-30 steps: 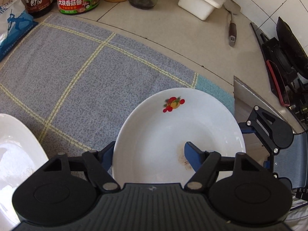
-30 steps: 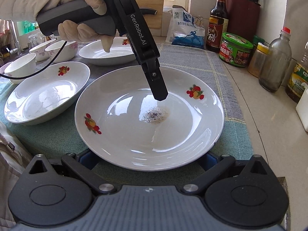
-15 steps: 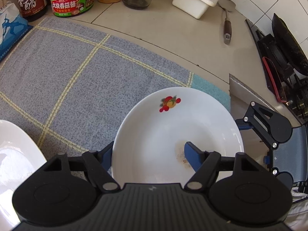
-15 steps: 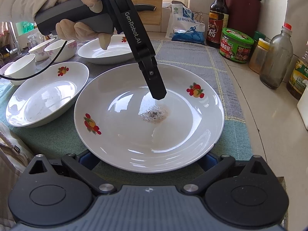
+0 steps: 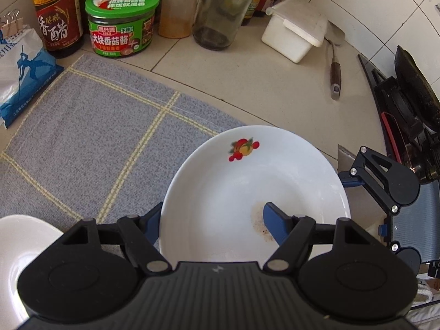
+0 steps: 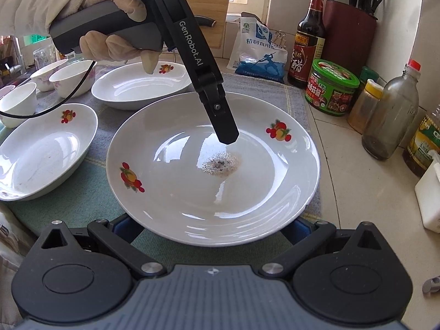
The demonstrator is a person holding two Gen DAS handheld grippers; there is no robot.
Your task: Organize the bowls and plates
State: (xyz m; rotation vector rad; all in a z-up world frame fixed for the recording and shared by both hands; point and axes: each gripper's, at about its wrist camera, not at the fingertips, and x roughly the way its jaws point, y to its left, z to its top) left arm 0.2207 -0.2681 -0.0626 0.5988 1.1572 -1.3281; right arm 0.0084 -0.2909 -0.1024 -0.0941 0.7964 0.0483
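A white plate with fruit prints and a brown stain [image 5: 247,192] [image 6: 209,165] is between both grippers. My left gripper [image 5: 211,222] straddles its rim, one blue finger [image 5: 275,225] inside over the stain, the other outside; the jaws are wide and not clamped. In the right wrist view that finger [image 6: 222,121] hangs just above the stain. My right gripper [image 6: 211,228] is open, its fingers under the plate's near rim. Two more fruit-print plates [image 6: 44,148] [image 6: 140,85] and small bowls [image 6: 71,79] lie to the left.
A grey checked cloth [image 5: 96,137] covers the counter. Sauce jar [image 5: 121,24], vinegar bottle [image 5: 55,11], glass bottle [image 5: 222,8], white box [image 5: 297,30] and salt bag [image 5: 19,66] stand behind. A stove [image 5: 407,104] is at right, a knife block [image 6: 349,30] by the wall.
The left gripper has risen and tilted, so more of the back counter shows. The plate looks slightly lifted and nearer the jars. The right gripper stays under the near rim.
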